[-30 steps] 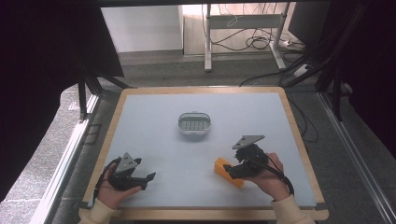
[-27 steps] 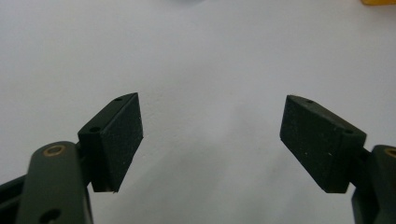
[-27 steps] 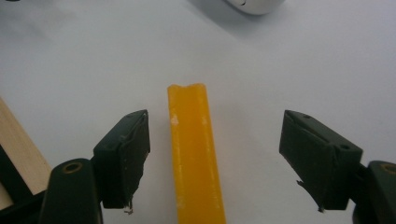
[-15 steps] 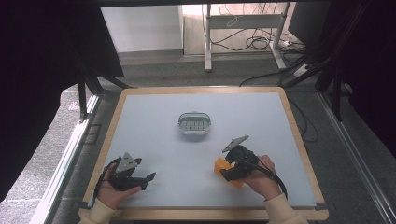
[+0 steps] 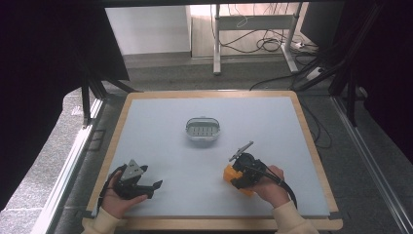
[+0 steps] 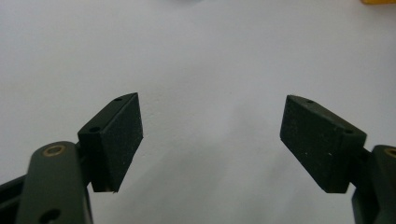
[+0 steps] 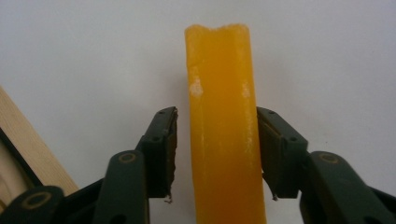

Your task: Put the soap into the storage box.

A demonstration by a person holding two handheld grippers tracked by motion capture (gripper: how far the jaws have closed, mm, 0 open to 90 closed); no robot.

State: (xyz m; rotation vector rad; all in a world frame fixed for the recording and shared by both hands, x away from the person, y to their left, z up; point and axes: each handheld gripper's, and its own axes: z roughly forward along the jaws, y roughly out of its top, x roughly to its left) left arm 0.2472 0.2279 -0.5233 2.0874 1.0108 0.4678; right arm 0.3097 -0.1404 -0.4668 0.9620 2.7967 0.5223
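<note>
Now the right tongs (image 7: pixel 215 154) are straddling the orange block (image 7: pixel 223 126) near the tabletop's (image 5: pixel 160 122) front edge, right pad touching, left pad slightly apart; the left tongs (image 6: pixel 210 140) are gaping wide.

A small grey oval basket (image 5: pixel 202 130) sits mid-table on a pale mat w/ wooden edging (image 5: pixel 315 151). Cables (image 5: pixel 265 45) lie on floor beyond.
</note>
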